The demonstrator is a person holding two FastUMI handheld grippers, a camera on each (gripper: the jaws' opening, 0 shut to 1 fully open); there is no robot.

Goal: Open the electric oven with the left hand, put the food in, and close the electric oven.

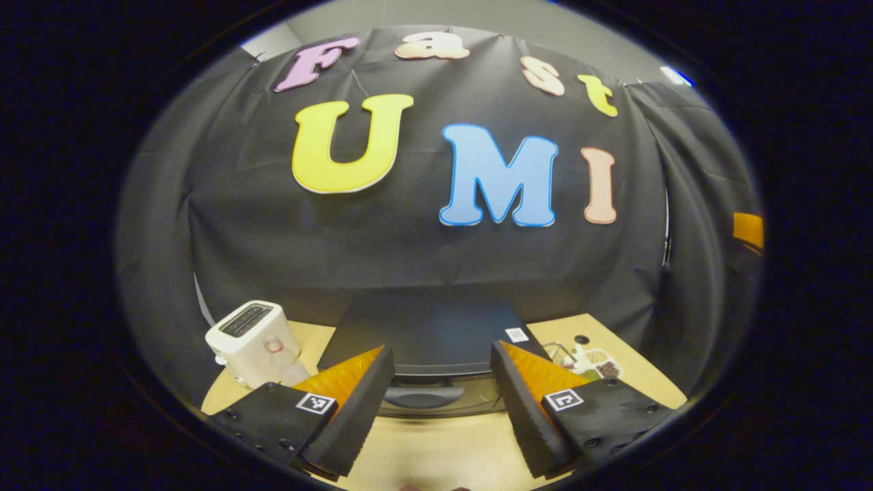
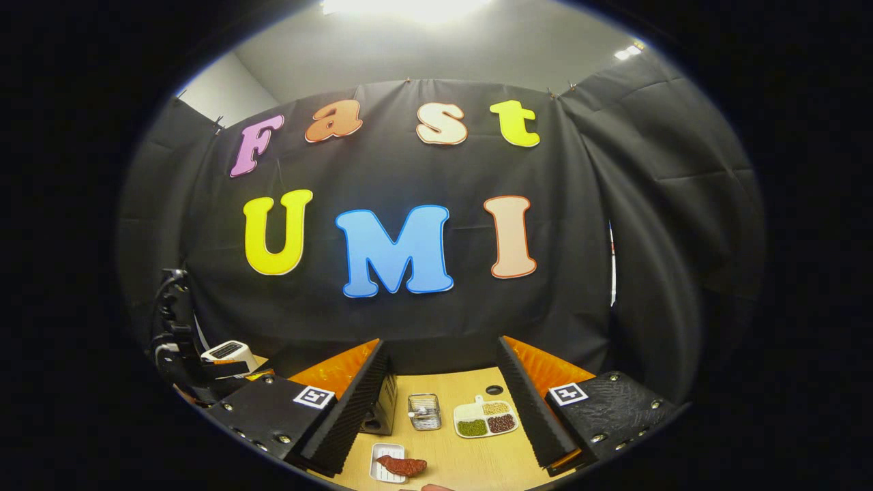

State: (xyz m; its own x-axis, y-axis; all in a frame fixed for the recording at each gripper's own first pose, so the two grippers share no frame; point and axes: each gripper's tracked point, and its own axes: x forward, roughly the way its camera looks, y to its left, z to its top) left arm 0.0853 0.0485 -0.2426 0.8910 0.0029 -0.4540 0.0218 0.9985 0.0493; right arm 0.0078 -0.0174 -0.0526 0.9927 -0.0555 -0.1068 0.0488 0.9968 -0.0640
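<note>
Both grippers stand wide open and hold nothing. Between the fingers of the left gripper [image 1: 442, 409], at 12 o'clock, sits the black electric oven [image 1: 426, 341] on the wooden table [image 1: 436, 450], its door shut; a white toaster [image 1: 252, 341] stands at 10 o'clock. Between the fingers of the right gripper [image 2: 442, 416], at 6 o'clock, lies the reddish food [image 2: 402, 466] on a small white tray [image 2: 382, 460]. A wire basket [image 2: 424, 411] and a divided dish of beans [image 2: 485, 417] sit beyond.

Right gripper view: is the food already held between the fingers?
No. The food lies on a small white tray on the table, between the open fingers.
</note>
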